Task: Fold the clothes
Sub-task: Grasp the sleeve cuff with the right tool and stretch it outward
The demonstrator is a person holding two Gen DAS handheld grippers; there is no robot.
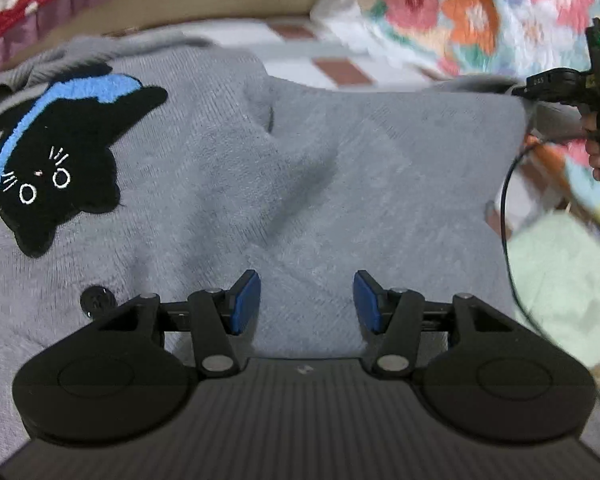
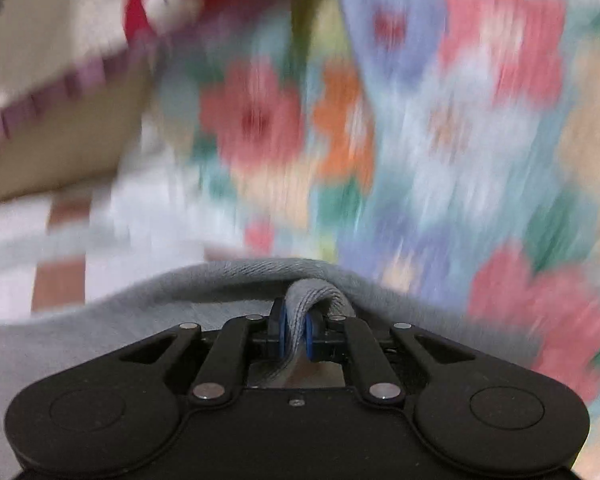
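The right hand-held gripper (image 2: 296, 332) is pinching the sweater (image 1: 300, 184) hem, best kept taut, while the left hand-held gripper (image 1: 306, 300) is hovering open above it.

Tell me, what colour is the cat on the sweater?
Black, with a blue stripe, on the cat patch; clearest in the left wrist view.

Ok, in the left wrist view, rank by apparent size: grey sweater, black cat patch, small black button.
1. Grey sweater, fills most of the view.
2. Black cat patch.
3. Small black button, by far the smallest.

Black grippers (image 1: 307, 304) — blue pads (image 1: 246, 302), silver screws
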